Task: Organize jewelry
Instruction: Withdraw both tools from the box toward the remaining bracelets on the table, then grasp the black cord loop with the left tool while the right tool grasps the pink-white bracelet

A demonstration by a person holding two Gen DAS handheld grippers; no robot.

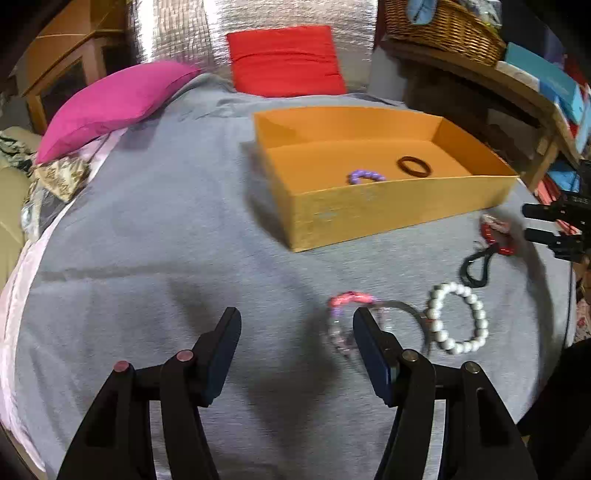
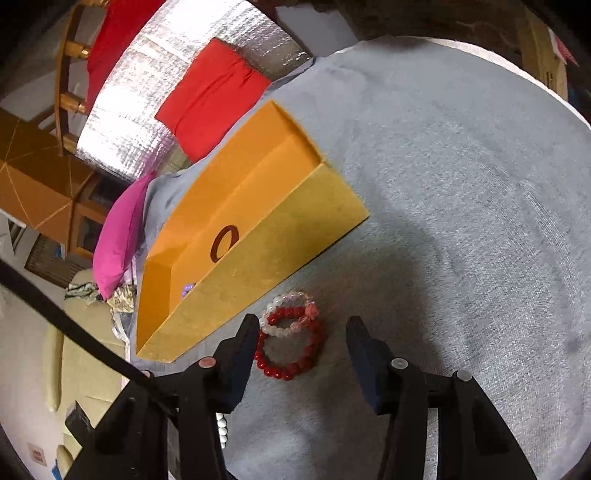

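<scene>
An orange box (image 1: 369,206) sits on the grey cloth and holds a purple bead bracelet (image 1: 364,176) and a brown bangle (image 1: 413,166). My left gripper (image 1: 295,321) is open just left of a pink and clear bracelet (image 1: 347,317). A white pearl bracelet (image 1: 456,317), a black cord (image 1: 476,266) and a red bead bracelet (image 1: 495,232) lie to the right. My right gripper (image 2: 301,332) is open over the red bead bracelet (image 2: 290,347) and a pale pink bracelet (image 2: 288,310) beside the box (image 2: 280,240); it also shows in the left wrist view (image 1: 543,221).
A magenta pillow (image 1: 110,103) and a red cushion (image 1: 284,61) lie at the far side of the bed. A wicker basket (image 1: 439,22) and blue boxes (image 1: 546,85) stand on a wooden shelf at the right. A beige sofa (image 2: 85,354) is at the left.
</scene>
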